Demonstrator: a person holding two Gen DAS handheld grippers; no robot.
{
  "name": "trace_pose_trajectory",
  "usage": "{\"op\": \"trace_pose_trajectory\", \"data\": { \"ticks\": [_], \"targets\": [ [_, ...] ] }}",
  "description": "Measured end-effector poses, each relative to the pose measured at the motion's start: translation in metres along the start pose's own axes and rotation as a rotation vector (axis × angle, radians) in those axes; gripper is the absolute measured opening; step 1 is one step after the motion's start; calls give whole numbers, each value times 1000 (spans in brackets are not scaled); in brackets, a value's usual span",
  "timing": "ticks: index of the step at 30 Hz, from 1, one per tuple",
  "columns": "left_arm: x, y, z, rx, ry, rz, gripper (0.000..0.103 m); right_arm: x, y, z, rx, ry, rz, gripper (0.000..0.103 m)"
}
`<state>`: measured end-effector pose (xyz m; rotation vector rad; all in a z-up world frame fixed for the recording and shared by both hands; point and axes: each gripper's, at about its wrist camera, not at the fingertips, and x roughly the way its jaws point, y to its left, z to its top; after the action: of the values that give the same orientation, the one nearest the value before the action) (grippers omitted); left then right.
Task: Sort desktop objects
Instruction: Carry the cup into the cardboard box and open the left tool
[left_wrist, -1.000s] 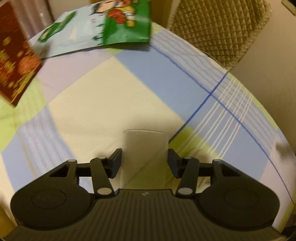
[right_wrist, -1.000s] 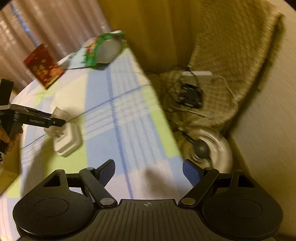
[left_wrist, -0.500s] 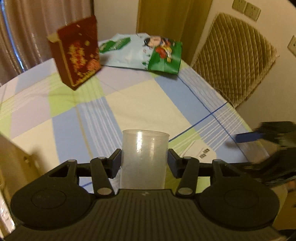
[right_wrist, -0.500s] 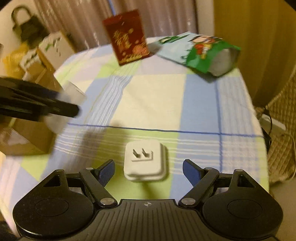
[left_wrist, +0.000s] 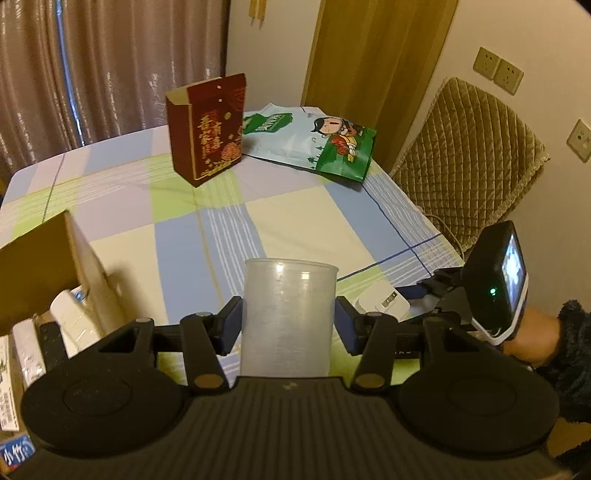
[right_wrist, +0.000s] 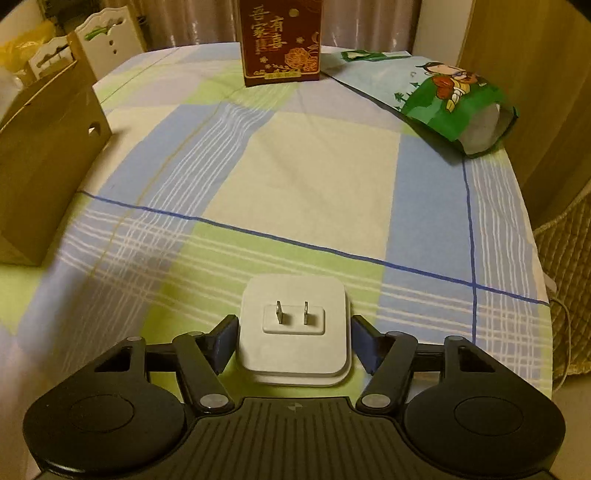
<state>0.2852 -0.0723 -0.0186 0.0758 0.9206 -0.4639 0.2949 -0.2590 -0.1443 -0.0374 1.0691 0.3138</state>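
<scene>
Closing our right claw (right_wrist: 293, 339) around white square plug adapter (right_wrist: 293, 328), previously ungripped; left claw (left_wrist: 289, 325) clenched on translucent plastic cup (left_wrist: 289, 314), now lifted for sorting.

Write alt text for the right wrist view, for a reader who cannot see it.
The right gripper closes around a white plug adapter, prongs up, on a checked tablecloth. Beyond stand a red box, a green snack bag at right and a cardboard box at left.
</scene>
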Motion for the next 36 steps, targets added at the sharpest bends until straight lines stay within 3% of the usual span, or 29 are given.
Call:
{"op": "trace_pose_trajectory", "data": {
  "ticks": [8, 14, 31, 36],
  "targets": [
    [-39, 17, -21, -36, -41, 20, 48, -18, 6, -11, 19, -15, 35, 64],
    [-71, 44, -39, -70, -62, 64, 48, -41, 11, -14, 174, -21, 158, 64],
    [-130, 200, -64, -137, -57, 281, 48, -61, 89, 19, 222, -95, 203, 64],
    [-110, 240, -66, -150, -6, 271, 48, -59, 106, 27, 217, -99, 172, 64]
  ]
}}
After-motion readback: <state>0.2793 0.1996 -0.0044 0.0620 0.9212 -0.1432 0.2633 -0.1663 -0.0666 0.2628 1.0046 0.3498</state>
